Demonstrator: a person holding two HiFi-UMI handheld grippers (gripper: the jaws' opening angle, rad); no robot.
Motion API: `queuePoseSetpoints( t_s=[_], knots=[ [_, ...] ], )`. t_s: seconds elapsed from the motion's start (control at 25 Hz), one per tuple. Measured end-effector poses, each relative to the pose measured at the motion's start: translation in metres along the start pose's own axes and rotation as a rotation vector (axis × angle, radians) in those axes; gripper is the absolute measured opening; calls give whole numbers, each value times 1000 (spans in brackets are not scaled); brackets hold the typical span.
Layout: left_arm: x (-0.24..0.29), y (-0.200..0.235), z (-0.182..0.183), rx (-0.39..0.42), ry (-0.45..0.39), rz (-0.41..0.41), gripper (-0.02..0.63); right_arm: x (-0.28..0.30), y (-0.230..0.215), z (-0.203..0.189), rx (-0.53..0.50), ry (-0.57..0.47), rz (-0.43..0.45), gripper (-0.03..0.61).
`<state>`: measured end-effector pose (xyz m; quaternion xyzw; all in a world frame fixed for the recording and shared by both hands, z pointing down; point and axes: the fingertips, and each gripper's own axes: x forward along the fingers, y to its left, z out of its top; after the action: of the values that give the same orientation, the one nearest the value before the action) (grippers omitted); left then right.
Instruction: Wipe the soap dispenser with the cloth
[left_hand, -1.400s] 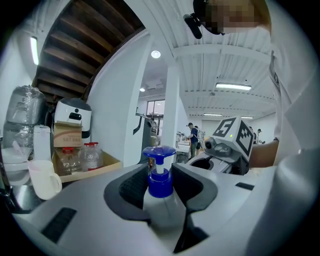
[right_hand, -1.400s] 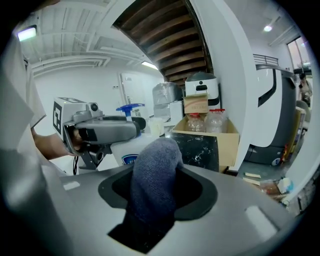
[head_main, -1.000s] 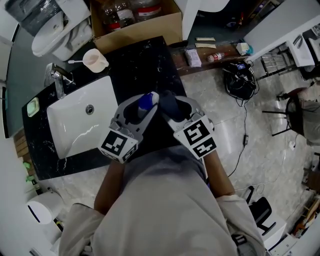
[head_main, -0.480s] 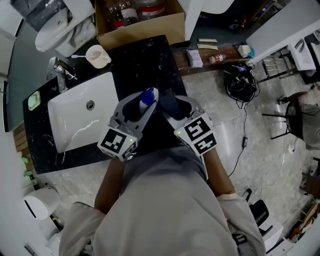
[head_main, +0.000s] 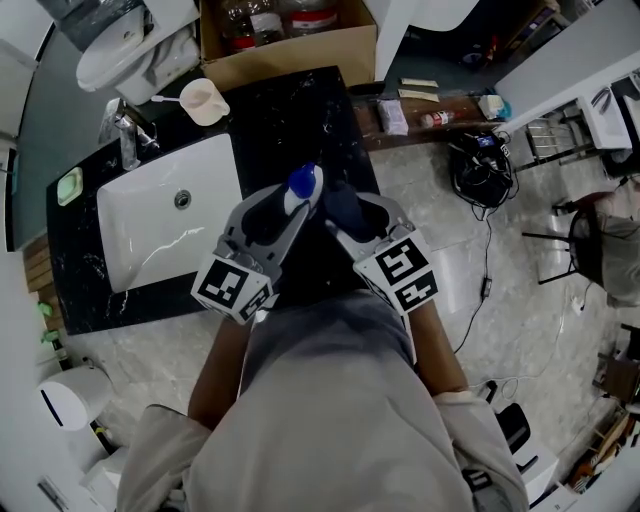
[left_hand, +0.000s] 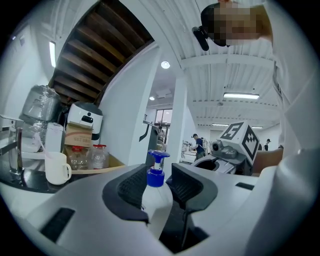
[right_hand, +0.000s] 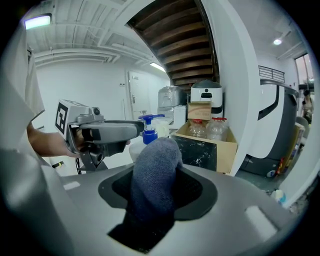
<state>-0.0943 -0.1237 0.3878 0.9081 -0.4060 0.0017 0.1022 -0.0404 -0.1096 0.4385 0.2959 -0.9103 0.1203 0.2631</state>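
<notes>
My left gripper (head_main: 290, 215) (left_hand: 160, 187) is shut on the soap dispenser (left_hand: 156, 195), a pale bottle with a blue pump (head_main: 303, 182), and holds it upright above the black counter (head_main: 285, 115). My right gripper (head_main: 345, 215) (right_hand: 157, 182) is shut on a folded blue-grey cloth (right_hand: 152, 175) (head_main: 340, 205). The cloth's rounded end sits just right of the bottle, close to its side; contact is hidden. In the right gripper view the blue pump (right_hand: 148, 129) shows behind the cloth, with the left gripper (right_hand: 107, 132) beside it.
A white sink (head_main: 170, 225) with a tap (head_main: 125, 135) lies left of the grippers. A white cup (head_main: 203, 100) and a cardboard box (head_main: 290, 40) of jars stand at the counter's back. A small green item (head_main: 67, 186) lies on the counter left of the sink. Tiled floor with cables lies right.
The left gripper has lifted the dispenser a little, so its blue pump shows higher and clearer above the jaws. The right gripper with the cloth has stayed put.
</notes>
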Motion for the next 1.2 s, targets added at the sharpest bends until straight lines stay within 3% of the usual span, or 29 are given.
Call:
queuePoseSetpoints(
  t_s=[0.48,0.84,1.2],
  knots=[
    [-23,-23,1,12,-10,65,136,-28,8,10,34,-153,-11,179],
    [-33,-74,2,35,-16,128,23,-88,18,14,49,-288,41,179],
    [-56,-138,-12,12,-11,192,6,-149,43,-7,-3,-363,106,173]
  ],
)
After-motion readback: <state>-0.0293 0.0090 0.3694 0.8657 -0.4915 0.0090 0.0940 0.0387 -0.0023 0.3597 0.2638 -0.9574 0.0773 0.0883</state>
